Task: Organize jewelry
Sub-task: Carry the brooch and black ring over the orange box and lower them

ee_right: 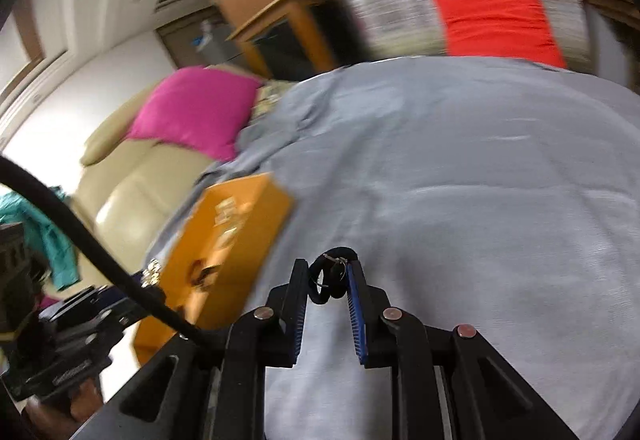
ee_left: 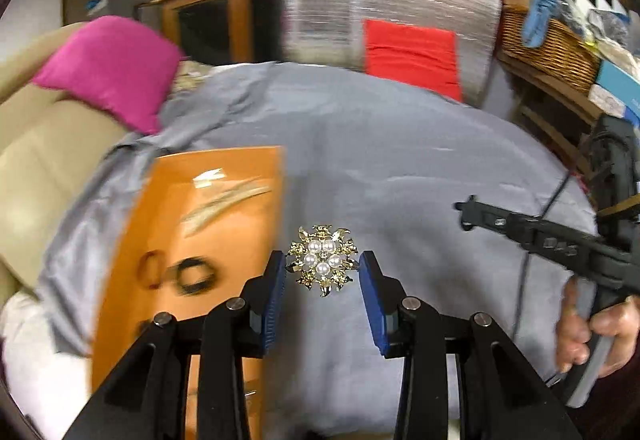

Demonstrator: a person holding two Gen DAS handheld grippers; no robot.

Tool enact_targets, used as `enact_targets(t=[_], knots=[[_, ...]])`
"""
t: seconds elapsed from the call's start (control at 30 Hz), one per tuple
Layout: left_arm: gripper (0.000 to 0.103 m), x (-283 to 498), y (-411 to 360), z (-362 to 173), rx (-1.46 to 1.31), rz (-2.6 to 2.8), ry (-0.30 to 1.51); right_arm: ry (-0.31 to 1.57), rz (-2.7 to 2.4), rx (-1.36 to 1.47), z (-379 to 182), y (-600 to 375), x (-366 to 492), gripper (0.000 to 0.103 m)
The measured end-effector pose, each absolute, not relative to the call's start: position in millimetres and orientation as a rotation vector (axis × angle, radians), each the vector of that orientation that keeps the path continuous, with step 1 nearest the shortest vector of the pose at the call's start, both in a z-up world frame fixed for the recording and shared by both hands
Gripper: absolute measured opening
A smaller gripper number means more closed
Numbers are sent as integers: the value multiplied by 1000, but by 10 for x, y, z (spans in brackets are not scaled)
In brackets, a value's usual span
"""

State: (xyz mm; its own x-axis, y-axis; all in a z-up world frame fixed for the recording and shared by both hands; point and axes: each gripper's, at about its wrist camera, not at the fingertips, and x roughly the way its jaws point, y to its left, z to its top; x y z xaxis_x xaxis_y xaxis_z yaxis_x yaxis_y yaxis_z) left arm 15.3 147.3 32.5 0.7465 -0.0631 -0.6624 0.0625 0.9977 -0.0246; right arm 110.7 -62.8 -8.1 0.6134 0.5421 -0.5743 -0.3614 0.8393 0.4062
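Observation:
My left gripper (ee_left: pixel 322 267) is shut on a gold brooch with several pearls (ee_left: pixel 322 265), held between its blue pads above the grey cloth (ee_left: pixel 400 168). An orange box (ee_left: pixel 192 240) lies just left of it, with dark rings and a pale chain blurred on its top. My right gripper (ee_right: pixel 329 278) is shut on a black cord loop with a small metal clasp (ee_right: pixel 331 272), held over the grey cloth (ee_right: pixel 460 180). The orange box (ee_right: pixel 228 240) is to its left. The brooch (ee_right: pixel 151 272) and left gripper show at the far left of the right wrist view.
A pink cushion (ee_left: pixel 108 68) rests on a beige sofa (ee_left: pixel 36 160) at left. A silver panel with a red patch (ee_left: pixel 400 12) stands behind the cloth. A wicker basket (ee_left: pixel 548 48) with clutter sits at right. The right tool and hand (ee_left: pixel 592 324) are at right.

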Motion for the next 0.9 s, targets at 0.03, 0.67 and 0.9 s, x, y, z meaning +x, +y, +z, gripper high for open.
enact_targets(t=[0.03,0.67,0.9], knots=[[39,89,1642,311,3,-38,729,749,552,255,-61,-501,1067,21],[39,220,2759,-409,-99,-100,939,895,754,-47,-28,1461,1111,21],[39,443,2684,-559,-130,-139,979,1021,711,-26,-258,1768,1727,21]])
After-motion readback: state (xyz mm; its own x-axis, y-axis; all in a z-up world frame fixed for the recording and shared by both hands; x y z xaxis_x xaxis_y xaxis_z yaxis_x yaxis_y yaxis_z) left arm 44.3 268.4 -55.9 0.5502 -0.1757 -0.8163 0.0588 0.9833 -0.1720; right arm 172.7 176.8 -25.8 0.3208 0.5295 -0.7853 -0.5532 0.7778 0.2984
